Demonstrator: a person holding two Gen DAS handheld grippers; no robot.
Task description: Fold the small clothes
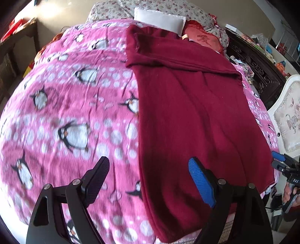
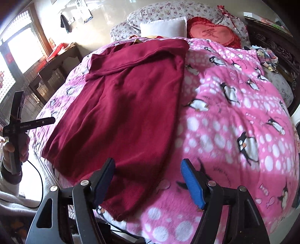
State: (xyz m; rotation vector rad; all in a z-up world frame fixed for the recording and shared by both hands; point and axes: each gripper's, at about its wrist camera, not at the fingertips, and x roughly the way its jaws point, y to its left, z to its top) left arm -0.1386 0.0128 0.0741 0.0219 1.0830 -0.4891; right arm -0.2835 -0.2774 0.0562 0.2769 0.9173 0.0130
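A dark red garment lies flat on a pink penguin-print blanket, its far end folded over into a band. It also shows in the right wrist view, on the blanket. My left gripper is open and empty, hovering above the garment's near left edge. My right gripper is open and empty, hovering above the garment's near right corner. The right gripper also shows at the left wrist view's right edge. The left gripper's handle shows at the right wrist view's left edge, its jaws hidden.
A white pillow, a red heart cushion and a floral quilt lie at the bed's head. A dark carved headboard and a white chair stand to the right. A wooden table stands to the left.
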